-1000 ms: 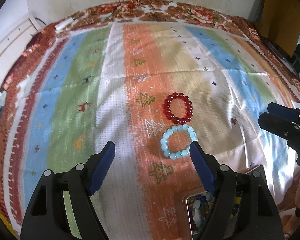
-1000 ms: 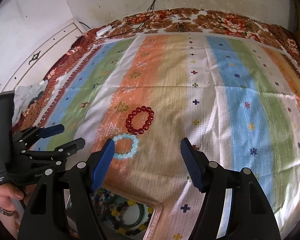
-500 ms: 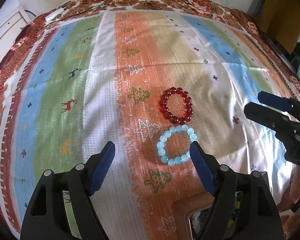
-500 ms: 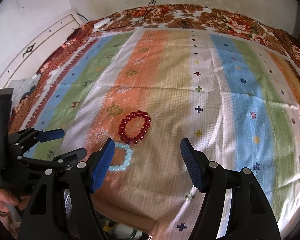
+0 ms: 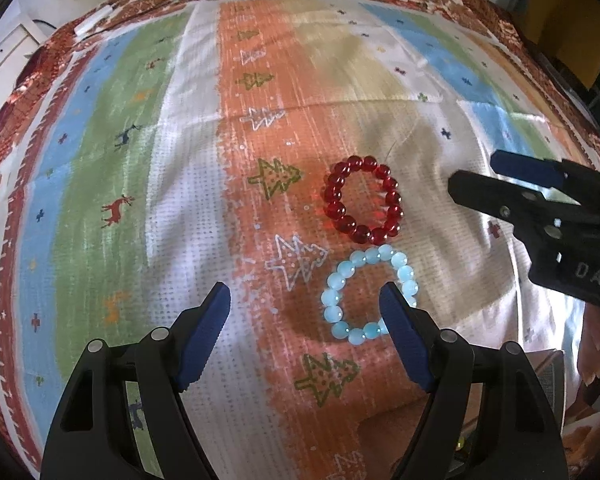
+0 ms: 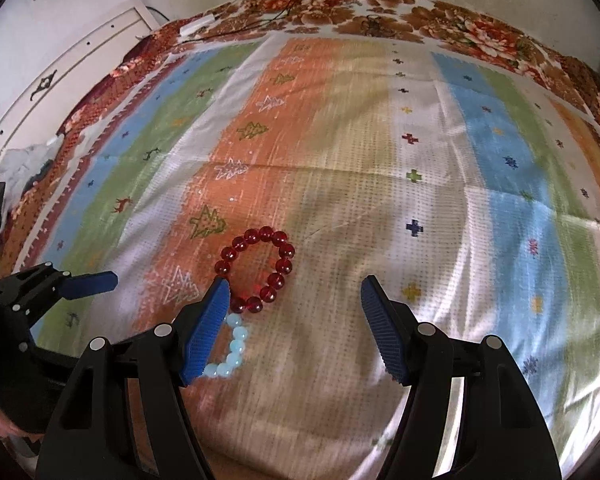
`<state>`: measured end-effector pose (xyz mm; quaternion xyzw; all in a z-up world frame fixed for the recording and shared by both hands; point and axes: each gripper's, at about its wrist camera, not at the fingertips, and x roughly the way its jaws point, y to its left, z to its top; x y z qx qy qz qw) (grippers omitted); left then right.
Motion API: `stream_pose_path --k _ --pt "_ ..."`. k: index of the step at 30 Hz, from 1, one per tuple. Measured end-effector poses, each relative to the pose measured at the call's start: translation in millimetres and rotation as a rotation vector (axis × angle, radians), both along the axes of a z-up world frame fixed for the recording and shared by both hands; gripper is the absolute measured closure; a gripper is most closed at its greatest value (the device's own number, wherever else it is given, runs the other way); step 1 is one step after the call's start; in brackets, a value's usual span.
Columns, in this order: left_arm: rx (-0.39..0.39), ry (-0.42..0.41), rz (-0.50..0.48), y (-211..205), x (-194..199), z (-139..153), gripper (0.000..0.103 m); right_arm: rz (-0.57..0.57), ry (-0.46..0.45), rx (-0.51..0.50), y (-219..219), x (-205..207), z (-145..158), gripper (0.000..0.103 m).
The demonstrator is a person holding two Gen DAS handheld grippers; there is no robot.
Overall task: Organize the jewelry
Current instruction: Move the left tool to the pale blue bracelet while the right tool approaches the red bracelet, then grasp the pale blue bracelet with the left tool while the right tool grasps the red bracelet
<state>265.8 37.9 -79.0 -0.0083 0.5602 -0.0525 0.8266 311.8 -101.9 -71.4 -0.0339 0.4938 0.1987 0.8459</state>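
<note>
A red bead bracelet (image 5: 363,200) and a light blue bead bracelet (image 5: 366,294) lie side by side on the striped cloth (image 5: 188,184). My left gripper (image 5: 305,312) is open and empty, its right finger just over the blue bracelet's right side. My right gripper (image 6: 294,300) is open and empty, close above the cloth; its left finger covers part of the blue bracelet (image 6: 232,350) and touches the edge of the red bracelet (image 6: 260,270). The right gripper shows in the left wrist view (image 5: 496,180), the left gripper in the right wrist view (image 6: 76,284).
A jewelry box edge (image 5: 548,364) shows at the lower right of the left wrist view, mostly hidden. A white panel (image 6: 60,80) and a white plug strip with cables (image 6: 196,26) lie at the cloth's far edge.
Both grippers have moved forward and lower toward the two bracelets. The jewelry box has slid out of view below. Both stay open.
</note>
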Motion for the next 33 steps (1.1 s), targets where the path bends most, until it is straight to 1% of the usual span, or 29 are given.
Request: stream_pose_path --k 4,6,10,20,26,27,29,30,31,32,33 --pt "-0.006 0.016 0.004 2 5 -7 0.027 0.03 0.05 0.019 7 12 -11 0.035" --pt "-0.017 0.023 -0.004 2 7 -10 0.028 0.03 0.052 -0.003 11 18 -16 0.035" --pt "-0.023 0.028 -0.018 0 10 -15 0.028 0.032 0.071 -0.017 14 27 -22 0.035" --pt "-0.043 0.05 -0.043 2 20 -29 0.031 0.064 0.13 -0.087 26 43 -51 0.035" --pt "-0.01 0.045 -0.079 -3 21 -32 0.033 0.074 0.123 -0.103 26 49 -58 0.035" --pt "0.012 0.044 -0.086 -4 21 -33 0.036 0.075 0.122 -0.106 26 49 -59 0.035" --pt "0.067 0.035 -0.1 -9 21 -35 0.039 0.086 0.118 -0.125 28 49 -60 0.035" --pt "0.08 0.03 -0.107 -10 20 -35 0.039 0.09 0.115 -0.13 28 49 -60 0.036" --pt "0.091 0.026 -0.11 -11 20 -34 0.039 0.09 0.112 -0.132 28 48 -61 0.042" --pt "0.093 0.026 -0.108 -11 20 -34 0.04 0.085 0.106 -0.15 27 49 -61 0.046" --pt "0.093 0.026 -0.106 -10 20 -34 0.045 0.085 0.102 -0.157 27 49 -62 0.049"
